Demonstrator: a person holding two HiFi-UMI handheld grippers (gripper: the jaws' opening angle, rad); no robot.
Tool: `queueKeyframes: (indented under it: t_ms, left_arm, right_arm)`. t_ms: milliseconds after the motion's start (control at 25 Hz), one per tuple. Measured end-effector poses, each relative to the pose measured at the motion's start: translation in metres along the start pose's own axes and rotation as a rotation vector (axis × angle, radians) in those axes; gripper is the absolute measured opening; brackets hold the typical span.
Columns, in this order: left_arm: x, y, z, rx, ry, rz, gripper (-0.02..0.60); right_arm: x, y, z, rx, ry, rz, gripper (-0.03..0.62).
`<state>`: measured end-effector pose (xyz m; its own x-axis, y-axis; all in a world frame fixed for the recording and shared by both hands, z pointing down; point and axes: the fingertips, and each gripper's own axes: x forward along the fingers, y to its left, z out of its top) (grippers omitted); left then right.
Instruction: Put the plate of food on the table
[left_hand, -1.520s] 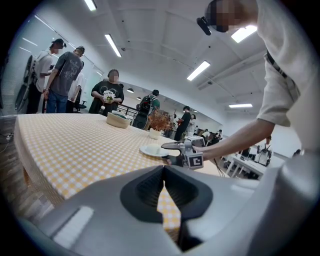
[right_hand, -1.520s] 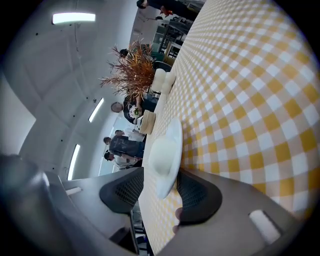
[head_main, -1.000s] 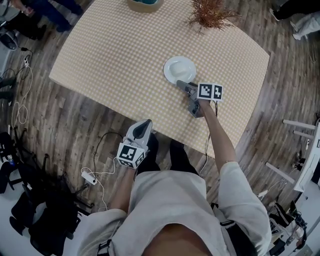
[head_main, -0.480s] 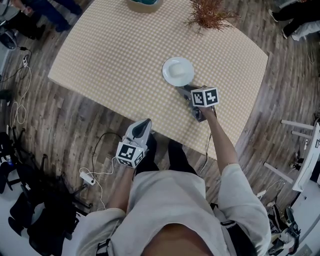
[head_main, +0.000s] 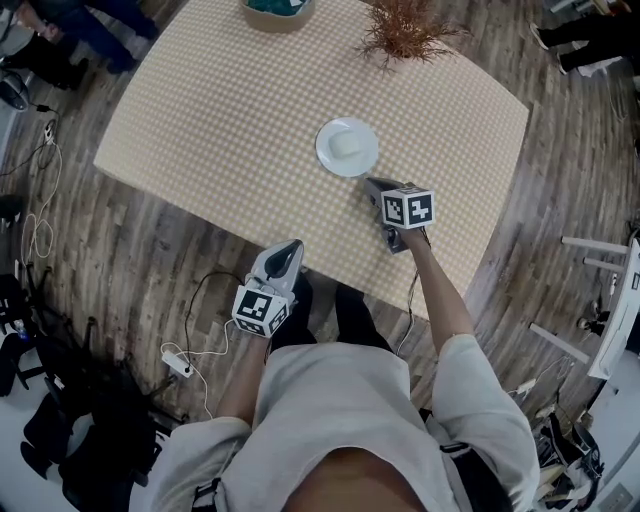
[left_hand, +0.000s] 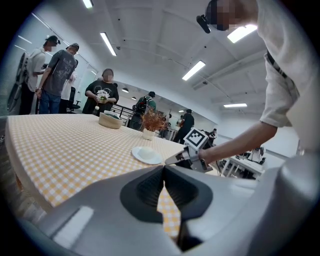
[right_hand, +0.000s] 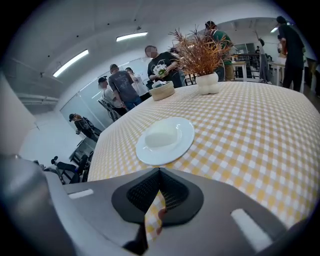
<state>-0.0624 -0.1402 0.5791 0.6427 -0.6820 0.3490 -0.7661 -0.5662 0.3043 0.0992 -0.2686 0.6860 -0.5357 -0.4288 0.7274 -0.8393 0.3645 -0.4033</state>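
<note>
A white plate (head_main: 347, 147) with a pale mound of food rests flat on the yellow checked table (head_main: 220, 110). It also shows in the right gripper view (right_hand: 165, 140) and the left gripper view (left_hand: 146, 155). My right gripper (head_main: 372, 184) hovers just short of the plate's near rim, apart from it. Its jaws have just been closing and now stand shut (right_hand: 160, 170) with nothing between them. My left gripper (head_main: 289, 247) hangs off the table's near edge over the floor, its jaws shut (left_hand: 164, 167) and empty.
A white vase of dried plants (head_main: 405, 25) and a round basket (head_main: 275, 8) stand at the table's far side. Cables and a power strip (head_main: 178, 362) lie on the wooden floor at left. Several people stand beyond the table (left_hand: 60, 75).
The right gripper has drawn back a little from the plate's rim toward me and rolled, and its jaws have gone from open to shut. The plate stays on the table.
</note>
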Motion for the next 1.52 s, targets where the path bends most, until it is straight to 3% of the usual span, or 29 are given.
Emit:
queueKeyframes:
  t_ms: [200,760,1200,1520]
  left_arm:
    - [0.009,-0.006,0.008,0.024,-0.004,-0.012,0.009]
    - [-0.005,-0.049,0.069,0.125,-0.085,-0.034,0.009]
    - [-0.029,-0.07,0.084,0.176,-0.129,-0.034,0.009]
    - [-0.03,-0.094,0.09,0.196,-0.14,-0.055,0.009]
  right_arm:
    - [-0.02,0.006,-0.007,-0.032,-0.03,0.003,-0.002]
    - [-0.132,0.078,0.008,-0.155,-0.315,0.011,-0.002]
    - [-0.2,0.117,-0.001,-0.205,-0.487,-0.035,-0.003]
    - [-0.245,0.133,-0.029,-0.214,-0.545,-0.058,-0.003]
